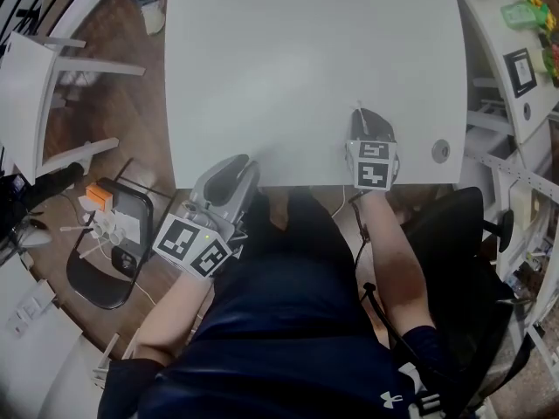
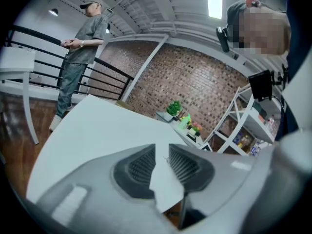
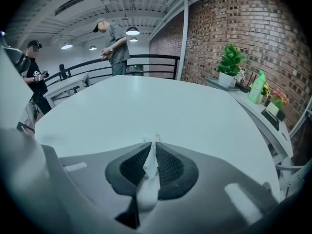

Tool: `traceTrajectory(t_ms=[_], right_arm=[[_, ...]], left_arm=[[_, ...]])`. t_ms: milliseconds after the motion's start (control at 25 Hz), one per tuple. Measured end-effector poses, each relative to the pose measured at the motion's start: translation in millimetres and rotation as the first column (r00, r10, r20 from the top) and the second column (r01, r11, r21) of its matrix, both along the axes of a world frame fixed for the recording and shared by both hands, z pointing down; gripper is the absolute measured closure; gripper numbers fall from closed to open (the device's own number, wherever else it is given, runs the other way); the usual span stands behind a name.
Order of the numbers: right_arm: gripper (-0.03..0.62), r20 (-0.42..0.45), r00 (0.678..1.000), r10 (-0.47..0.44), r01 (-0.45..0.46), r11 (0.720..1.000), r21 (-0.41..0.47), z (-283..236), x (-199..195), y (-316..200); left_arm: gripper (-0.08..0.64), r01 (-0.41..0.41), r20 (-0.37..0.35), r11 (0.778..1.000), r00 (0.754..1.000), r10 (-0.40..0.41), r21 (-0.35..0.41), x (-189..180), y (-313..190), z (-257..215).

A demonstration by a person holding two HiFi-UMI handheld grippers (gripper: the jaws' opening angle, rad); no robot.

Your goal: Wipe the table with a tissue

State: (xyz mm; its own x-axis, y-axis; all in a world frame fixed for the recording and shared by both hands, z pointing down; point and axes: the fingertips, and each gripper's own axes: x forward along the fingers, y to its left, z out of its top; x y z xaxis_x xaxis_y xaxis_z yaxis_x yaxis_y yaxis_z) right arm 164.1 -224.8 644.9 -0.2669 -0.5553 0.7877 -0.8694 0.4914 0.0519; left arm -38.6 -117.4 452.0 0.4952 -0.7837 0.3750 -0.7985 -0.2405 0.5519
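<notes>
The white table (image 1: 306, 59) fills the upper middle of the head view. My right gripper (image 1: 362, 116) rests over its near edge, shut on a crumpled white tissue (image 3: 150, 172) that pokes just past the tips and hangs back between the pads. My left gripper (image 1: 238, 166) sits at the near-left edge of the table. A flat white piece of tissue (image 2: 165, 184) stands between its nearly closed jaws in the left gripper view. The tabletop (image 3: 161, 106) stretches ahead of the right gripper (image 3: 153, 143), and the table (image 2: 97, 126) also lies ahead of the left gripper (image 2: 162, 147).
A round cable hole (image 1: 441, 151) is set in the table near the right gripper. A white chair (image 1: 26, 85) and a black stool (image 1: 113, 260) stand at left. A shelf unit (image 1: 524, 68) lines the right side. A person (image 3: 114, 43) stands beyond the table's far end.
</notes>
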Motion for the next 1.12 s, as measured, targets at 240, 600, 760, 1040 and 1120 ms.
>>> traceTrajectory(t_ms=[240,600,760,1040,1120], right_arm=[[0.560,0.013,0.999,0.035,-0.034,0.999,-0.011,1.0,22.7,-4.6],[0.558,0.250,0.943,0.220,-0.219,0.975,-0.029,-38.6,39.1,-0.1],[0.558,0.406,0.868,0.284,-0.305,0.952,-0.013,-80.8,48.9,4.8],[0.558,0.556,0.779,0.291,-0.378,0.925,0.045,-153.9,49.1,30.4],[0.558,0.599,0.754,0.270,-0.380,0.923,0.062,-173.2,41.7,37.9]], left_arm=[[0.474,0.008,0.000,1.000,1.000,-0.008,0.012,7.1,-3.5,-4.8],[0.474,0.031,-0.010,0.999,0.999,-0.031,0.030,-2.5,5.7,-17.0],[0.474,0.043,-0.032,0.997,0.999,-0.041,0.071,-12.9,8.2,-30.8],[0.480,0.049,-0.048,0.991,0.998,-0.043,0.127,-31.3,24.2,-51.1],[0.480,0.053,-0.048,0.990,0.998,-0.047,0.131,-35.7,28.2,-56.1]])
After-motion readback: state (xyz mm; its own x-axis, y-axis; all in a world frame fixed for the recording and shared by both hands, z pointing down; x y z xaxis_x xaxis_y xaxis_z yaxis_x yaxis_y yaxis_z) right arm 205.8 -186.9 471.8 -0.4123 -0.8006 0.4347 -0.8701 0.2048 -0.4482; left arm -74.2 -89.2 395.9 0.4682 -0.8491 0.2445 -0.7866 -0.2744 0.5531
